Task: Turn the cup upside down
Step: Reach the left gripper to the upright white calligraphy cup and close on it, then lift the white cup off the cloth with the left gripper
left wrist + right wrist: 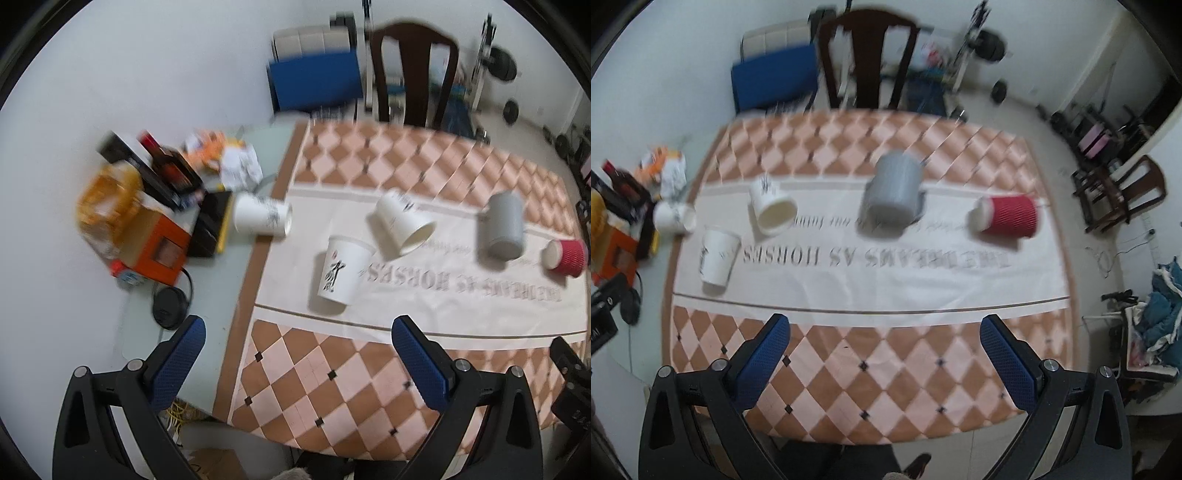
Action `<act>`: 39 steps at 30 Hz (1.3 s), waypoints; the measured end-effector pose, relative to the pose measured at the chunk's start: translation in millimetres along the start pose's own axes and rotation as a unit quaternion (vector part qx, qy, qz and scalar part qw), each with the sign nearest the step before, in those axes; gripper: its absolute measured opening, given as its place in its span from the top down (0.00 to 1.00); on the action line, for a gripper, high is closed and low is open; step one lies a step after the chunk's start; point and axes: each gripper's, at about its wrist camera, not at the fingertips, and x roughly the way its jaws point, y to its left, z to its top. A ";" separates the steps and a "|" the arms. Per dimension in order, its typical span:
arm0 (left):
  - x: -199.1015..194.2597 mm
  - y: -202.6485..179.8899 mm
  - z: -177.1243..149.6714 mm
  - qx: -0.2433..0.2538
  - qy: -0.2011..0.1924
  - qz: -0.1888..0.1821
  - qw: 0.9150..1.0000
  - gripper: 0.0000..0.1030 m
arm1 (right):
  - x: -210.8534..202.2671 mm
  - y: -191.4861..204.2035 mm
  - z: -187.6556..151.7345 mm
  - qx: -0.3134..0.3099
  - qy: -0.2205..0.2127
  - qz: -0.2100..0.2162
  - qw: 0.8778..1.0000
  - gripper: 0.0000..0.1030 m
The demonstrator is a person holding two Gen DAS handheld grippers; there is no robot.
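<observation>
Several cups sit on the checkered tablecloth [314, 376]. A white paper cup with black writing [341, 271] [717, 256] stands upright. Two more white cups lie on their sides, one in the middle [404, 227] [772, 208] and one at the cloth's left edge [263, 219] [674, 218]. A grey mug [503, 227] [894, 188] and a red ribbed cup [565, 256] [1006, 216] lie further right. My left gripper [299, 336] is open and empty above the table's near left part. My right gripper [884, 332] is open and empty above the near edge.
Clutter sits on the table's left side: an orange box [155, 247], a dark bottle [170, 164], crumpled paper [240, 164] and a black round object with a cable [170, 308]. A dark wooden chair [868, 59] stands behind the table. Exercise gear and more chairs [1119, 192] are at the right.
</observation>
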 end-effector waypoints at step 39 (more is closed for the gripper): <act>118.5 -66.0 12.4 0.061 0.099 -0.130 0.985 0.48 | 183.6 3.4 -5.8 0.002 0.143 0.003 0.990 0.20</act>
